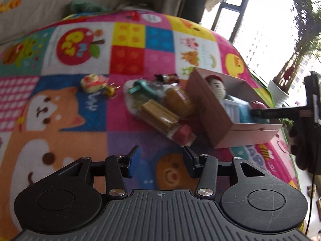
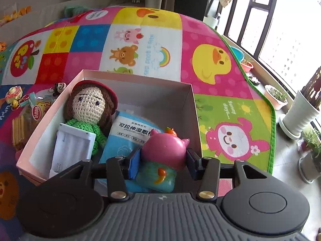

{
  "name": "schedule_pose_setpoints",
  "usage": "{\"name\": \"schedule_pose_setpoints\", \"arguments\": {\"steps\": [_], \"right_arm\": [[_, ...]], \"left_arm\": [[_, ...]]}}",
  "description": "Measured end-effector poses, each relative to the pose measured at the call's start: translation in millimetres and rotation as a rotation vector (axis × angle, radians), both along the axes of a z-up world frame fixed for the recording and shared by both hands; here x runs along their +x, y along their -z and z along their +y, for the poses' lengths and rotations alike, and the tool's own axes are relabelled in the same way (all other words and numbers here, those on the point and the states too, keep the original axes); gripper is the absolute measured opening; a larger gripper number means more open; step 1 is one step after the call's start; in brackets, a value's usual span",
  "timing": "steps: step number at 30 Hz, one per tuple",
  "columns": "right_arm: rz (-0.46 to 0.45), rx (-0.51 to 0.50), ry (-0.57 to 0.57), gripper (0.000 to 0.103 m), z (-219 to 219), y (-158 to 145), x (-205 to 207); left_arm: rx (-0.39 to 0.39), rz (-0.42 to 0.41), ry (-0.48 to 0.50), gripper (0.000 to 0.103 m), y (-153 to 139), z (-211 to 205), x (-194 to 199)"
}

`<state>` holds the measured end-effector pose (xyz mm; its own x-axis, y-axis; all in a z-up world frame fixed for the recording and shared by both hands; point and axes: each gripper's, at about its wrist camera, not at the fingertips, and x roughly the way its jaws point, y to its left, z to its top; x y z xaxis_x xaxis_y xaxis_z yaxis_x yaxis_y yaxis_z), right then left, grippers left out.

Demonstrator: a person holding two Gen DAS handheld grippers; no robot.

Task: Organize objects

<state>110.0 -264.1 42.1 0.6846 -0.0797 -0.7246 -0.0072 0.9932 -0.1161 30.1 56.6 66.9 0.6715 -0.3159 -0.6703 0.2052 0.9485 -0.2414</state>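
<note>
A pink box stands on the play mat and holds a crochet doll, a white pack and a blue wet-cotton pack. My right gripper is over the box's near end, its fingers at both sides of a pink pig toy. My left gripper is open and empty, low over the mat, in front of a clear snack bag. The box lies right of the bag. A small keychain toy lies on the mat to the left.
The colourful play mat covers the surface. Its green edge runs along the right, with plant pots and a window beyond. A tiny figure keychain lies left of the box. A sofa is behind the mat.
</note>
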Motion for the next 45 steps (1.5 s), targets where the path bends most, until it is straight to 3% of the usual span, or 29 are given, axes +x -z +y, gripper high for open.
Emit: {"name": "schedule_pose_setpoints", "arguments": {"steps": [4,10,13,18,22,26,28,31,33,35,40,45], "right_arm": [[0.068,0.065,-0.008,0.056,0,-3,-6],[0.062,0.07,0.002,0.063,9,-3,-9],[0.052,0.02,-0.022,0.07,21,-6,-11],[-0.028,-0.028,-0.06,0.081,37,-27,-26],[-0.098,-0.045,-0.118,0.084,53,-45,-42],[-0.149,-0.024,-0.184,0.086,64,-54,-63],[-0.164,-0.008,-0.212,0.086,65,-55,-72],[-0.176,0.015,-0.234,0.086,64,-54,-83],[-0.178,0.033,-0.241,0.086,59,-52,-89],[-0.177,0.053,-0.235,0.086,51,-50,-90],[-0.157,0.137,-0.249,0.086,53,-62,-50],[-0.064,0.164,-0.324,0.086,106,-69,37]], "left_arm": [[-0.056,0.028,-0.027,0.051,7,15,8],[-0.084,0.038,-0.068,0.051,16,31,14],[-0.058,0.043,-0.099,0.051,20,38,17],[0.066,-0.016,-0.167,0.051,22,50,20],[-0.035,-0.021,-0.172,0.051,17,74,48],[-0.146,-0.091,-0.173,0.05,2,91,103],[-0.161,-0.131,-0.157,0.05,1,92,137],[-0.033,-0.163,-0.157,0.05,10,81,184],[0.048,-0.123,-0.175,0.05,23,74,209],[0.067,-0.064,-0.187,0.049,36,70,224],[-0.017,-0.002,-0.183,0.046,60,67,215],[-0.036,0.021,-0.044,0.042,58,42,166]]}}
